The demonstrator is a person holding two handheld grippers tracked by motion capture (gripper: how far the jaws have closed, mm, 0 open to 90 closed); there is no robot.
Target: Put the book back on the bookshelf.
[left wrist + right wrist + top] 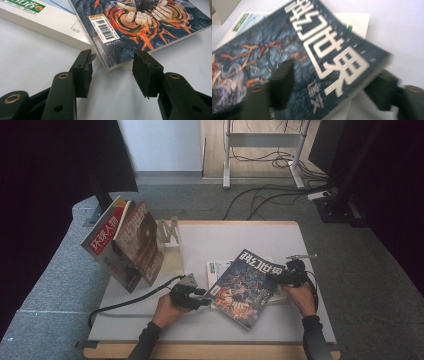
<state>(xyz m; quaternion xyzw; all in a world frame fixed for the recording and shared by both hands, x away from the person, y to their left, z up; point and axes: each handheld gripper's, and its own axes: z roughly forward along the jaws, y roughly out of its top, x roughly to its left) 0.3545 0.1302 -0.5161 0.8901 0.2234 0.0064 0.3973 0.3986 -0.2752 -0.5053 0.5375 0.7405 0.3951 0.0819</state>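
A dark blue magazine [245, 285] with an orange-veined cover and large white characters lies aslant on a white book [216, 268] at the table's front middle. My left gripper [206, 298] rests low on the table at the magazine's near-left corner. In the left gripper view its jaws [113, 56] stand open either side of the barcode corner of the magazine [140, 22], touching nothing. My right gripper [274, 277] is at the magazine's right edge. In the blurred right gripper view one jaw lies over the cover [287, 50] and the other under the raised edge, with a gap left.
A wooden stand [167, 232] at the table's back left props a red magazine [102, 237] and a brown one [140, 242], both leaning. The white table top [250, 235] ends close behind the right hand. Cables [260, 195] cross the floor beyond.
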